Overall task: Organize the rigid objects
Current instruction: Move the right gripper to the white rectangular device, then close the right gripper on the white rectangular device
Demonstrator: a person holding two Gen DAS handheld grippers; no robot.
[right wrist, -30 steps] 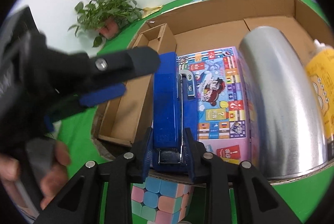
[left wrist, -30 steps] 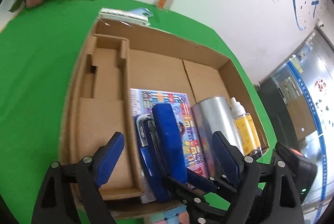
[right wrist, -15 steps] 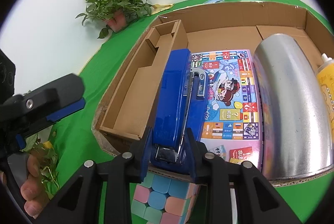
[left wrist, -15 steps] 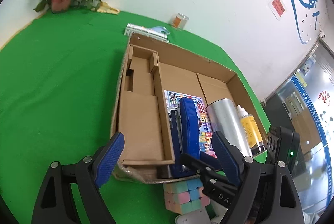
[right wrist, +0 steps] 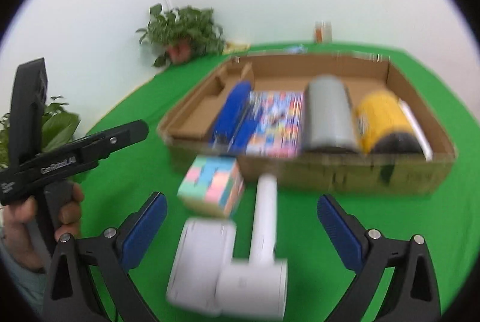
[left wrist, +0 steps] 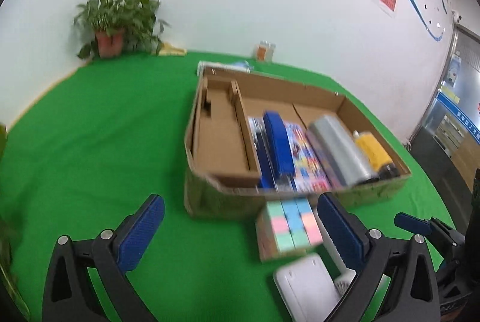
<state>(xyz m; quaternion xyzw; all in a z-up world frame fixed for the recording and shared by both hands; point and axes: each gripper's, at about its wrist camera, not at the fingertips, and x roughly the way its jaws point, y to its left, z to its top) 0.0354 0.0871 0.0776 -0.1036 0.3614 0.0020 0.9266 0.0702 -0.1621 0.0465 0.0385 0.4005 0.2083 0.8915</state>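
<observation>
Backing off from the cardboard box (right wrist: 300, 172), both tools now sit wide open and empty. Right hand-held gripper (right wrist: 241, 220): jaws have just been opening, nothing between the pads; a second ago they pinched the blue stapler (right wrist: 231, 109), which now lies inside the box, against the left side of the colourful game board (right wrist: 274, 121). Left hand-held gripper (left wrist: 240, 227): jaws also just opened further, holding nothing. Silver cylinder (right wrist: 328, 115) and yellow bottle (right wrist: 381, 118) lie right of the board. In front of the box, on the green counter (left wrist: 105, 142): pastel cube (right wrist: 211, 187), white device (right wrist: 237, 262). Stapler looks placed; these two are likely next.
</observation>
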